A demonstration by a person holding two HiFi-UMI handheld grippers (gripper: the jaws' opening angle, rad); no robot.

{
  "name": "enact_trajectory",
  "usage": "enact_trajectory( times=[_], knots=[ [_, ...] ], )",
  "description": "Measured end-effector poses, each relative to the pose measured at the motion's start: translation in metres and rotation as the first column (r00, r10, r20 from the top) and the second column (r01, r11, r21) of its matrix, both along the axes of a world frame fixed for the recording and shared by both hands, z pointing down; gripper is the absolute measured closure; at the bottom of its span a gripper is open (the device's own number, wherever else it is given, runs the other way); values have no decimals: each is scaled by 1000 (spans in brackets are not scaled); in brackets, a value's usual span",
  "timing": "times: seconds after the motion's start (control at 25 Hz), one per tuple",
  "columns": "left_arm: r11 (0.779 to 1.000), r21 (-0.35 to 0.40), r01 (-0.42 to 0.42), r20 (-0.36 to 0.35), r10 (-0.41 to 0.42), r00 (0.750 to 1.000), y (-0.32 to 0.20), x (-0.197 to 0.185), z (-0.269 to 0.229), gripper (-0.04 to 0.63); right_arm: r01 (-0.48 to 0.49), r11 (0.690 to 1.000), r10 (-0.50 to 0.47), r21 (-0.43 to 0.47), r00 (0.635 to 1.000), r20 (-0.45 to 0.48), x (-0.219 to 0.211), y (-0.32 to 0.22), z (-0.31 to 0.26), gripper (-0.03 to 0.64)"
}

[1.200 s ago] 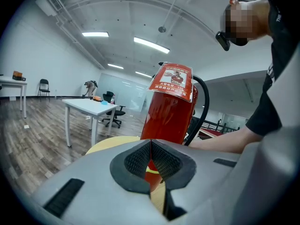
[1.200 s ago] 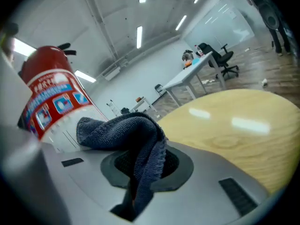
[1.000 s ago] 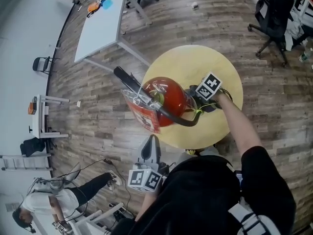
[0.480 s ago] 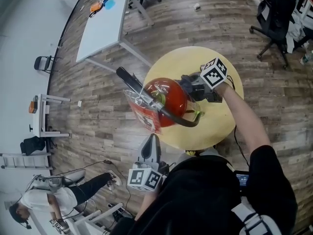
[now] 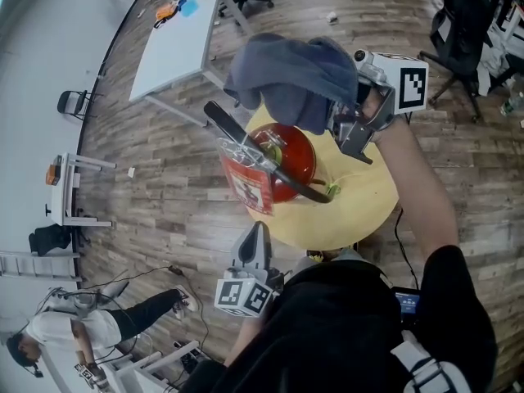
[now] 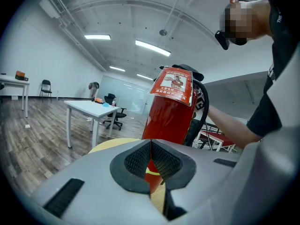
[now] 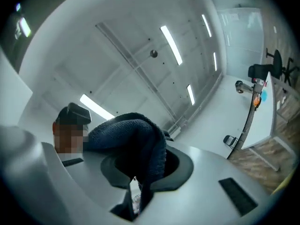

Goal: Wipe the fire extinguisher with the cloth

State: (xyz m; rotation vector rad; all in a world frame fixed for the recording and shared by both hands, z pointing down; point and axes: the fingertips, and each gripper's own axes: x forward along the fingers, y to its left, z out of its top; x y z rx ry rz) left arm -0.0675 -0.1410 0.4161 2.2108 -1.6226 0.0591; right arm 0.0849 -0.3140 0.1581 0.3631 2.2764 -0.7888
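Cloth [image 5: 291, 80]: dark blue, bunched, clamped in our right gripper [image 5: 342, 111], hanging above the fire extinguisher [image 5: 278, 160]. Extinguisher: red, upright by the left edge of the round table [image 5: 372, 191]. Left gripper [image 5: 255, 237]: 2 jaws pressed together on nothing, off the table's near edge. We would lower the cloth onto the red shell, avoiding the hose [image 5: 295, 190].

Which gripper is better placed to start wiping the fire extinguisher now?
Right: the right gripper is shut on the cloth above the fire extinguisher; the left gripper is shut, empty, down by the table edge.
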Motion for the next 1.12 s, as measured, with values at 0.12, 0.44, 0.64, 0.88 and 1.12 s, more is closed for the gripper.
enact_trajectory(
  times=[0.12, 0.44, 0.64, 0.88, 1.12],
  knots=[
    [1000, 0, -5, -3, 5, 1000, 2, 0, 1, 572, 34, 998, -30, -45, 995, 98, 9, 15, -31, 560],
    [1000, 11, -25, -12, 25, 1000, 4, 8, 3, 572, -244, 962, 265, 125, 946, -186, -9, 6, -20, 560],
    [999, 12, -31, -15, 31, 999, 4, 10, 4, 572, -308, 951, 283, 38, 810, -514, -27, -19, 123, 560],
    [999, 5, -42, -11, 42, 999, 6, 14, 6, 572, -275, 960, 239, 41, 740, -629, -40, -13, 209, 560],
    [1000, -8, -22, -8, 21, 1000, 11, 8, 8, 572, -2, 687, 712, 727, 202, -672, -40, -27, 310, 560]
  ],
)
